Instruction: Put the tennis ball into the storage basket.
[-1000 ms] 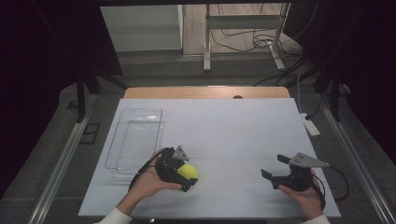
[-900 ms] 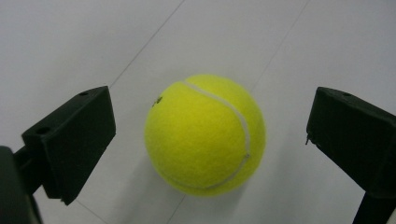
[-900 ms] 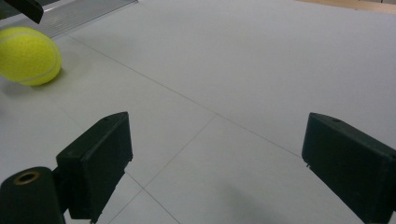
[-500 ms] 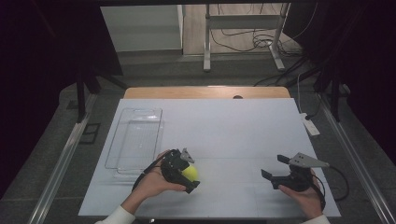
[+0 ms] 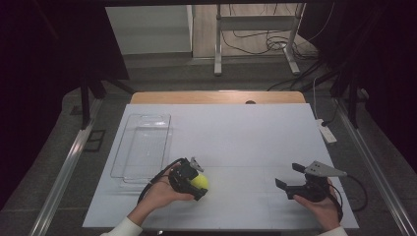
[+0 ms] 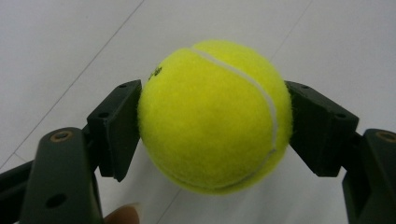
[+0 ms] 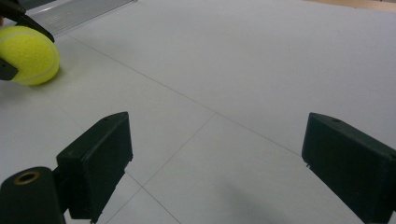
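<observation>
Yellow tennis ball (image 6: 215,114) clamped in left gripper (image 5: 189,178), right gripper (image 5: 289,177) agape

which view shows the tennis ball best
The left gripper view: the tennis ball is close up, seam clear, with the left gripper fingers pressed on both sides. The high view shows it small; the right gripper view catches it at the left edge.

One tennis ball (image 5: 199,182), one clear tray (image 5: 142,147), two grippers.
</observation>
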Demonstrator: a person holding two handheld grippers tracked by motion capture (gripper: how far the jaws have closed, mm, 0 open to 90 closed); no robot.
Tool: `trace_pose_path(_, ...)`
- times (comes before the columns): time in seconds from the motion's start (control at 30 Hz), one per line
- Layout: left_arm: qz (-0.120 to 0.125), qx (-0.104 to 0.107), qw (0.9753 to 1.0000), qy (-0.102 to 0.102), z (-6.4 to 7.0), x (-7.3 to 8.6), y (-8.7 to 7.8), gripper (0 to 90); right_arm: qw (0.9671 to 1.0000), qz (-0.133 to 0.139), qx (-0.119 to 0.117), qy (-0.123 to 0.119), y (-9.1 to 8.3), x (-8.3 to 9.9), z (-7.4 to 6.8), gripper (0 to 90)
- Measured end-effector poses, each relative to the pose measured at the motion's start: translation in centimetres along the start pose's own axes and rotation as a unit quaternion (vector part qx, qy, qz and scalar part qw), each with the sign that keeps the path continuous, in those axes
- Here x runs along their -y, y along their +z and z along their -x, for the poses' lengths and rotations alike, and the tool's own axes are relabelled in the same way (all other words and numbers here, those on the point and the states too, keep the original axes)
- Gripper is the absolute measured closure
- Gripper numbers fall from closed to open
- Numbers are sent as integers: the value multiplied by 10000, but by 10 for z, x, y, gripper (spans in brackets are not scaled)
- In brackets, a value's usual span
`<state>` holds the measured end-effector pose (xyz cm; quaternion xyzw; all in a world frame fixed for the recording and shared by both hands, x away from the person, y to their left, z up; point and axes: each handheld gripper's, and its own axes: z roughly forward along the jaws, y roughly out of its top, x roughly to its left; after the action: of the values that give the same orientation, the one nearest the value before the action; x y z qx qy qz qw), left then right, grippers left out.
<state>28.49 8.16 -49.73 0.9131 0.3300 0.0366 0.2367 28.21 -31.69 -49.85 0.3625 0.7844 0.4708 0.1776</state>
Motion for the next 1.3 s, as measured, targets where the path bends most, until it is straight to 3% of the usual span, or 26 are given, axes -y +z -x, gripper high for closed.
trace_pose_path(0.9, 248, 8, 9996, 120, 1, 1, -13, 266, 10000, 14, 22, -6, -1, 0, 0, 89)
trace_pose_path(1.13, 394, -7, 9992, 87, 0, 2, -21, 266, 10000, 12, 25, -5, -1, 0, 0, 88)
trace_pose_path(1.3, 666, -94, 9977, 93, 0, 2, -29, 266, 10000, 18, 30, -2, -1, 0, 0, 89)
